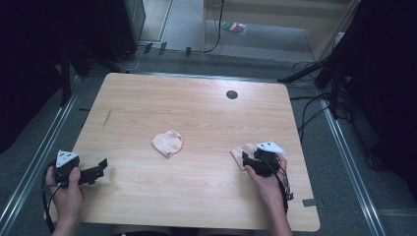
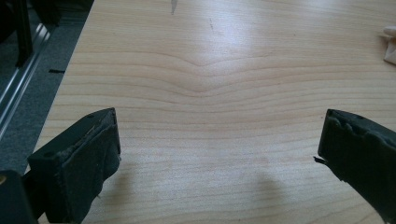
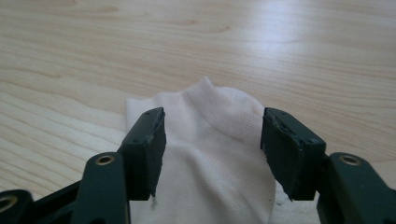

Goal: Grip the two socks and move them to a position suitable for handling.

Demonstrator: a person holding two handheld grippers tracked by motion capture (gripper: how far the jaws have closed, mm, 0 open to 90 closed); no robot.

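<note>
Right tool (image 3: 212, 154) jaws apart astride sock (image 3: 210, 140); soft, light, limp; pinch mid-fabric; left tool (image 2: 217, 154) wide apart.

Right gripper (image 3: 212, 151) is sitting low over a pale pinkish-white sock (image 3: 219, 158) lying flat on the light wooden table (image 3: 196, 42). The two black jaws stand partly apart, one on each side of the sock, with the knit fabric showing in the gap between them. Can't really tell if the pads are touching the cloth or just hovering over it. The sock's rounded end points away toward the far side of the table.
</note>
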